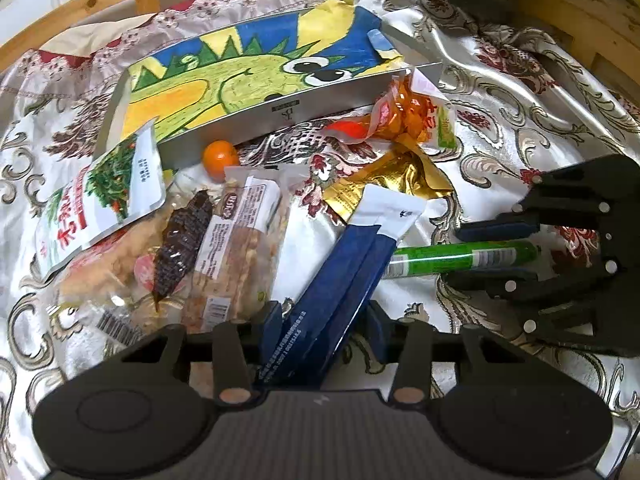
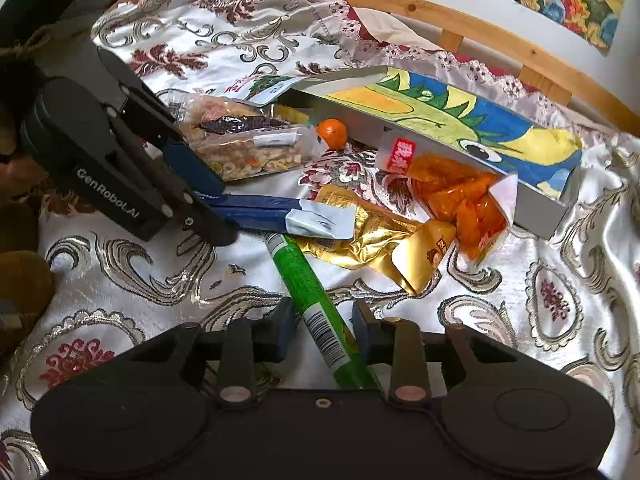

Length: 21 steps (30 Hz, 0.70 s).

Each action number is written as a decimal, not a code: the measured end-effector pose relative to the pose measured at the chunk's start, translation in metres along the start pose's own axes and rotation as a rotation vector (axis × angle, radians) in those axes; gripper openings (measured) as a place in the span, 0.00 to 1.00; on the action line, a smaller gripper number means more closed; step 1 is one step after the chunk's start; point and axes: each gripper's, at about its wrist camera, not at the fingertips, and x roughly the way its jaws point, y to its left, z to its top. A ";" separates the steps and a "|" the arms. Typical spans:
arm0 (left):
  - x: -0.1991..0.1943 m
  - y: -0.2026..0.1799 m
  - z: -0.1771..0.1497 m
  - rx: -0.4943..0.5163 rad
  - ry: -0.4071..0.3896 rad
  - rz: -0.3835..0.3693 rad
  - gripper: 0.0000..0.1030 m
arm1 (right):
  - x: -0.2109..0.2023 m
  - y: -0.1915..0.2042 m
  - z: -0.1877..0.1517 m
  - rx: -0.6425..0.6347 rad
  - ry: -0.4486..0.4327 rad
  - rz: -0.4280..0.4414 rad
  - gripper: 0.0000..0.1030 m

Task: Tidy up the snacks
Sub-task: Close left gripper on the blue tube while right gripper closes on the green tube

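My left gripper has its jaws around a blue and white sachet pack, which lies on the cloth; it also shows in the right wrist view. My right gripper has its jaws around a green tube, seen from the left wrist view between the right fingers. A silver box with a dragon drawing lies behind the snack pile. Whether either grip is tight does not show.
On the patterned cloth lie a gold pouch, an orange snack bag, a small orange, a mixed-nut pack, a green-vegetable packet. A wooden rail borders the far side.
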 end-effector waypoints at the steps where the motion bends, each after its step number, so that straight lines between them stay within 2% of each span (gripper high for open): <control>1: -0.002 -0.001 0.000 -0.013 0.008 0.013 0.43 | -0.001 0.002 0.001 0.003 0.006 -0.009 0.28; 6: -0.012 -0.007 0.001 -0.063 0.034 0.065 0.39 | -0.009 0.016 0.003 -0.022 0.032 -0.074 0.23; 12: -0.029 -0.013 -0.008 -0.101 0.005 0.051 0.37 | -0.021 0.021 0.004 0.000 0.016 -0.126 0.18; 14: -0.033 -0.016 -0.009 -0.099 0.000 0.046 0.20 | -0.025 0.024 0.005 -0.004 0.008 -0.137 0.18; 18: -0.033 -0.022 -0.011 -0.086 0.002 0.060 0.20 | -0.024 0.029 0.005 -0.004 0.017 -0.148 0.18; 21: -0.031 -0.023 -0.014 -0.080 -0.007 0.065 0.24 | -0.025 0.032 0.004 0.005 0.017 -0.143 0.18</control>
